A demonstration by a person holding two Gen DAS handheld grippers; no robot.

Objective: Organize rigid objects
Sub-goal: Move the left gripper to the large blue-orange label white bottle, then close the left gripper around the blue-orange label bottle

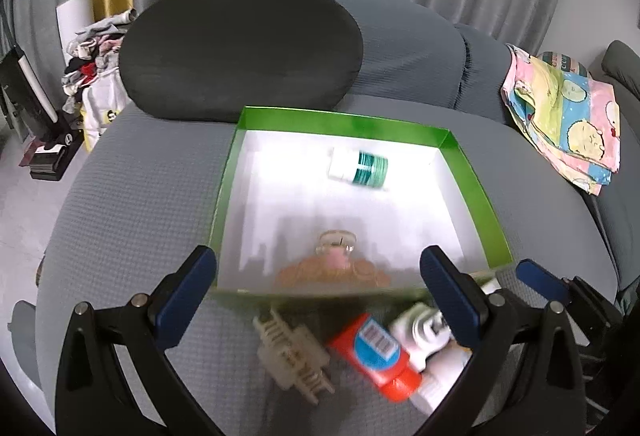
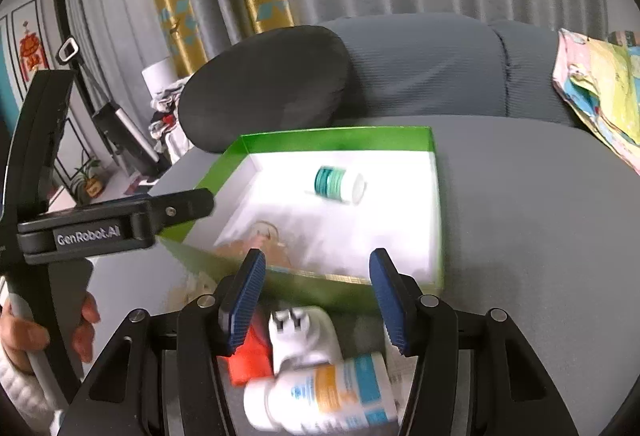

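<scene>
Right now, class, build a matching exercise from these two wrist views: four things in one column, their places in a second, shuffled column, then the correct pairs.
Things
1. small white bottle with teal label
2. beige plastic hair claw
3. red-orange squeeze tube
4. folded pastel cartoon cloth

Places
A. on the sofa seat, beside the beige claw, before the box
B. inside the green-walled box, lying on its side
C. over the sofa back, far right
D. on the seat, just outside the box's near wall

Pairs: 1-B, 2-D, 3-A, 4-C

"GenRobot.AI" stands on the left gripper point(image 2: 176, 210); the bottle point(image 2: 320, 396) label seems too blurred to read.
</scene>
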